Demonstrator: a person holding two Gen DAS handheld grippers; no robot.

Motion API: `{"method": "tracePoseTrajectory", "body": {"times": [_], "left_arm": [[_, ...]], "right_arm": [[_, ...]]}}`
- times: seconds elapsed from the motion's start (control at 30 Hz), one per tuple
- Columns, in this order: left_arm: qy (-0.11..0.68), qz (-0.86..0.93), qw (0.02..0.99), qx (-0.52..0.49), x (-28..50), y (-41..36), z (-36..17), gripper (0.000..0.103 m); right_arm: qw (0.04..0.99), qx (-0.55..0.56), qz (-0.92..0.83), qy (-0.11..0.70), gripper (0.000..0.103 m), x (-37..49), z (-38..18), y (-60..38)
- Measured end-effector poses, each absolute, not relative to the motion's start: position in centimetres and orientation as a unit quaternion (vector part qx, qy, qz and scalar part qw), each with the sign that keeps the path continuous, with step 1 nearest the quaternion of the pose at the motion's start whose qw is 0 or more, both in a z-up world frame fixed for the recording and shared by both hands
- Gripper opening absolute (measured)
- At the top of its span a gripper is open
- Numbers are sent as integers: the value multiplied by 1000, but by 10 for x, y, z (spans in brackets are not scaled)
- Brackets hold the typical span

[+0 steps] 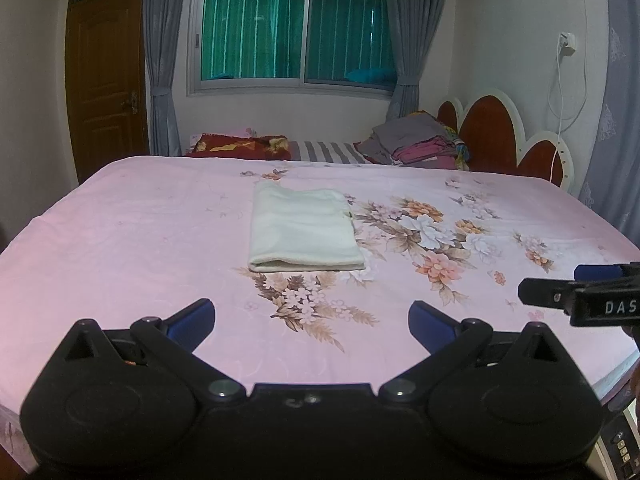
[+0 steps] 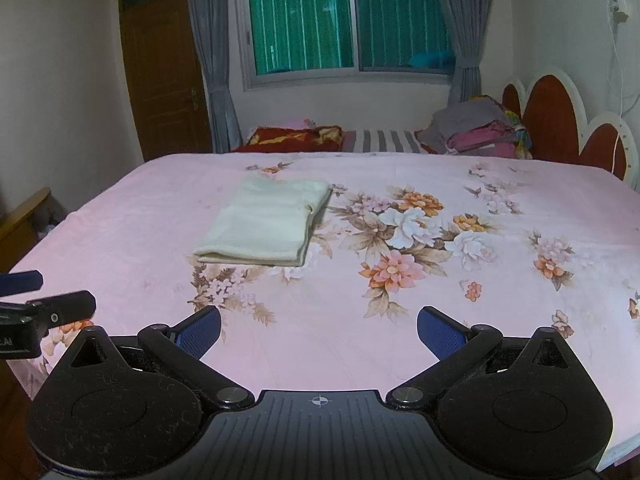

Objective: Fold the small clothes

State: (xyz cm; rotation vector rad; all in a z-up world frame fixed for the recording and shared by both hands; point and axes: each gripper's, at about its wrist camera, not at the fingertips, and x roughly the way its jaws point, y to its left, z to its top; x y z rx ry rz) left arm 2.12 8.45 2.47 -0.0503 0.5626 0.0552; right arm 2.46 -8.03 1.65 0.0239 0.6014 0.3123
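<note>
A cream-white garment (image 1: 302, 230) lies folded into a neat rectangle on the pink floral bedsheet (image 1: 120, 240), its folded edge toward me. In the right wrist view the same garment (image 2: 264, 222) sits left of centre. My left gripper (image 1: 312, 318) hovers over the near part of the bed, open and holding nothing, well short of the garment. My right gripper (image 2: 319, 326) is also open and holds nothing. Each gripper shows at the edge of the other's view: the right gripper (image 1: 560, 286) at far right, the left gripper (image 2: 48, 292) at far left.
A pile of grey and pink clothes (image 1: 416, 142) and a red patterned pillow (image 1: 240, 146) lie at the far side of the bed. A red-and-white headboard (image 1: 492, 132) stands at the right. A wooden door (image 1: 106, 80) and a curtained window (image 1: 292, 28) are behind.
</note>
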Motion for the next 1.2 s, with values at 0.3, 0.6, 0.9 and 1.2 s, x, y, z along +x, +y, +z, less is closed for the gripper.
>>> {"method": "tracePoseTrajectory", "body": {"times": [0.3,0.6,0.9,1.2], "left_arm": [[276,24,961,-24,20,82,26,103],[273,20,962,-24,20,81,26,103],[269,16,963,-23,18,88,26,103],[270,16,962,-23,19,87,25,103]], "right_arm": [[943,16,150,296,103,25,18,-83],[944,13,150,295,103,24,19,-83],[943,11,151,295,103,20,20,-77],[943,9,152,295,103,20,19,-73]]}}
